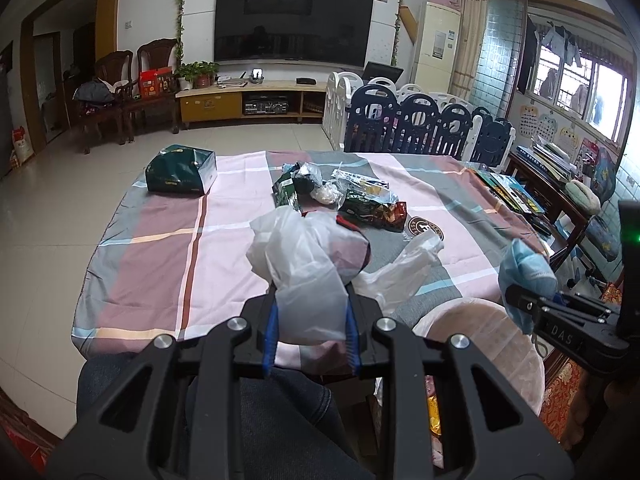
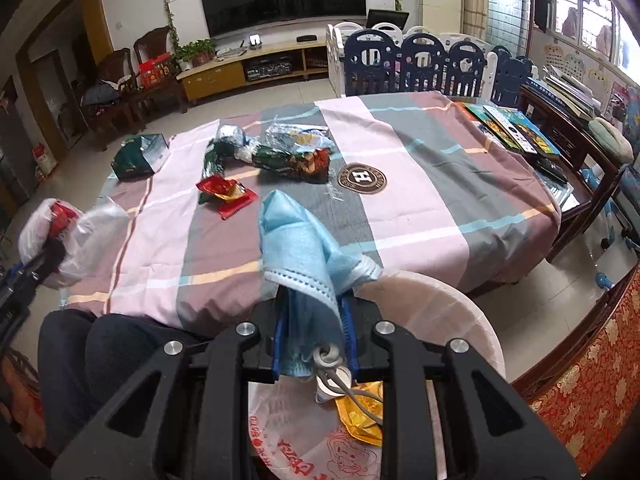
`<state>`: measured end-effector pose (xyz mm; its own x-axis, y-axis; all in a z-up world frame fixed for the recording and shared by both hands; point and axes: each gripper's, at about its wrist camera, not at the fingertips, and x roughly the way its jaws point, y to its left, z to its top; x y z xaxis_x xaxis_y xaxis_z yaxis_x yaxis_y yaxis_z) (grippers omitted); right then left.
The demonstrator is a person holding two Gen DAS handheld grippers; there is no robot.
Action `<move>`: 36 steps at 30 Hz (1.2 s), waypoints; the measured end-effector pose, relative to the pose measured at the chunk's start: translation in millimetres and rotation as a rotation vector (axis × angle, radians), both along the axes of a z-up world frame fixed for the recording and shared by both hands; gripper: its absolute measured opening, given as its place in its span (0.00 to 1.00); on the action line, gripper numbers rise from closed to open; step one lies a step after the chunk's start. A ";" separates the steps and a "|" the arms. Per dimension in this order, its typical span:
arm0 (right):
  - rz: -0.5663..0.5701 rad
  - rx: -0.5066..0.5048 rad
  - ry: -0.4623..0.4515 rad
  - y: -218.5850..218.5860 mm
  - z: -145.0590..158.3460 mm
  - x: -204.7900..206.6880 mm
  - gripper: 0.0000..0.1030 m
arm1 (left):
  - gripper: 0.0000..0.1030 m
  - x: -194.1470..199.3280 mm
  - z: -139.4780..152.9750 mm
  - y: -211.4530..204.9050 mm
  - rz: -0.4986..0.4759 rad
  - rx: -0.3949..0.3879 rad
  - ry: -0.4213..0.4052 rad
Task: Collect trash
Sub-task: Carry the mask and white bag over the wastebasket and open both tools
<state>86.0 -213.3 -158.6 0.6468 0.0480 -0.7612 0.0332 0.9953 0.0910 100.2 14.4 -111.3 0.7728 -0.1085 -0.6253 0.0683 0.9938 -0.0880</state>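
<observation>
At the near edge of a table (image 1: 160, 240) draped in a checked cloth, two grippers are held side by side. The left gripper (image 1: 310, 320) is closed on a crumpled clear plastic bag (image 1: 296, 256), whose bulk hides part of the cloth behind it. The right gripper (image 2: 312, 332) is clamped tight on a folded blue face mask (image 2: 296, 244); its ear loops dangle below the fingers. Below the mask, a pale bin (image 2: 440, 312) lined with a printed bag is seen, mostly blocked by the gripper body. Snack wrappers (image 2: 292, 156) are piled at twelve o'clock on the table, a red wrapper (image 2: 226, 194) nearer, and a green box (image 2: 138, 156) at ten o'clock. Contents of the wrappers cannot be made out.
</observation>
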 end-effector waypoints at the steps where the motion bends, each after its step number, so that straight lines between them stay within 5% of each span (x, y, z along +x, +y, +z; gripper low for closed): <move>1: -0.006 -0.005 0.008 -3.0 -2.9 -1.2 0.23 | 0.27 -0.5 0.9 0.4 0.002 -0.001 -0.001; 19: -0.099 -0.027 0.183 -45.7 -62.9 -14.3 0.24 | 0.27 -8.8 5.9 -16.3 -0.040 0.027 -0.010; 20: -0.108 -0.023 0.218 -48.9 -70.4 -13.8 0.29 | 0.27 -9.1 5.9 -17.8 -0.044 0.029 -0.010; 23: -0.166 -0.007 0.329 -61.3 -92.6 -11.8 0.65 | 0.27 -7.9 3.9 -23.2 -0.057 0.032 -0.003; 24: -0.192 0.017 0.333 -66.7 -95.0 -13.9 0.66 | 0.27 -7.4 2.8 -24.8 -0.064 0.032 0.002; 30: -0.319 0.173 0.200 -107.6 -67.9 -27.2 0.72 | 0.27 0.1 -7.3 -44.5 -0.161 -0.015 0.054; 33: -0.398 0.188 0.108 -128.1 -45.9 -35.5 0.76 | 0.27 7.1 -22.9 -81.7 -0.343 -0.043 0.138; 36: -0.462 0.217 0.041 -148.6 -29.6 -44.8 0.77 | 0.40 8.8 -45.9 -130.2 -0.539 0.039 0.219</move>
